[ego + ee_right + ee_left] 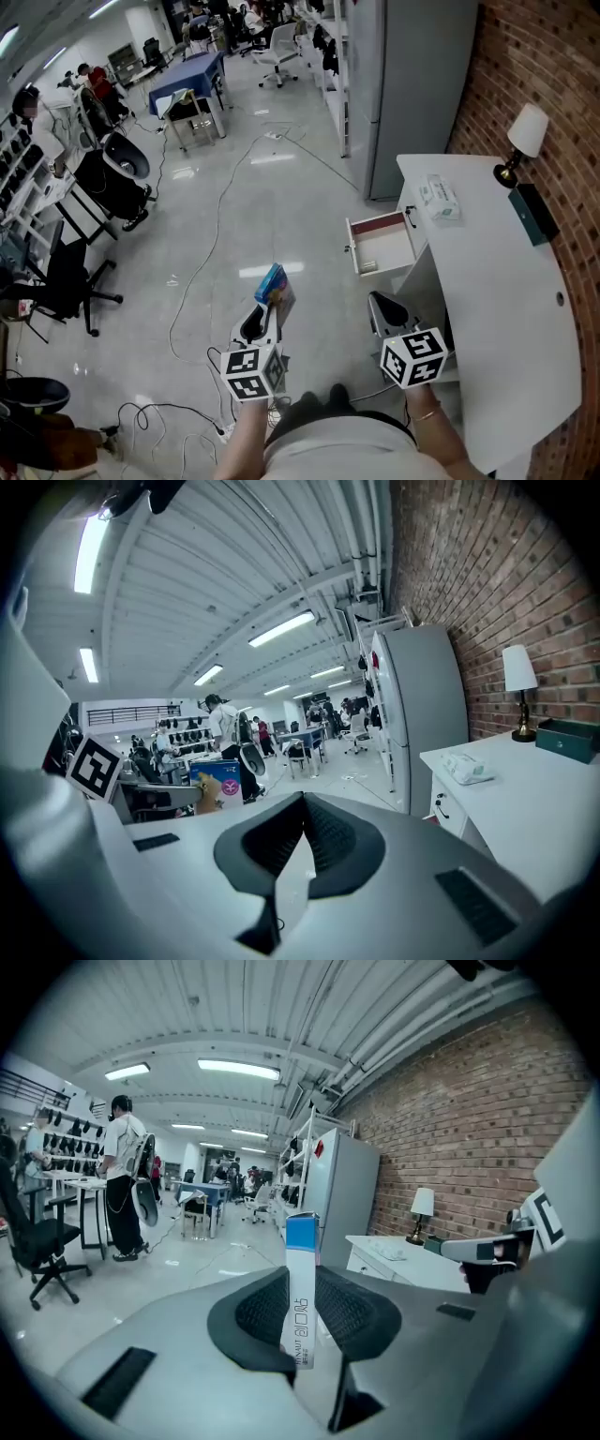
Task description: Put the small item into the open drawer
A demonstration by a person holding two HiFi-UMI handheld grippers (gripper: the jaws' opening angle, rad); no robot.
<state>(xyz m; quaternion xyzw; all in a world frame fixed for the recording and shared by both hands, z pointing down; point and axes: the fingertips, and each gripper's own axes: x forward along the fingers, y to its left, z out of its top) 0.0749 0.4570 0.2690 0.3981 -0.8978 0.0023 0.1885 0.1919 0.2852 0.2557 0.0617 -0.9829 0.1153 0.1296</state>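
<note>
A small blue and white box (274, 284) stands upright between the pads of my left gripper (267, 305), which is shut on it above the floor. In the left gripper view the box (302, 1283) rises out of the left gripper (302, 1335), its blue top above the pads. The open drawer (382, 242) juts from the white desk (497, 291), ahead and to the right of the box. My right gripper (380, 302) hangs just below the drawer, shut and empty; its pads meet in the right gripper view (302, 803).
On the desk top lie a tissue pack (439, 199), a lamp (520, 141) and a dark green box (532, 214). A tall grey cabinet (408, 84) stands behind the desk. Cables (202, 272) trail over the floor; office chairs (66, 281) stand at the left.
</note>
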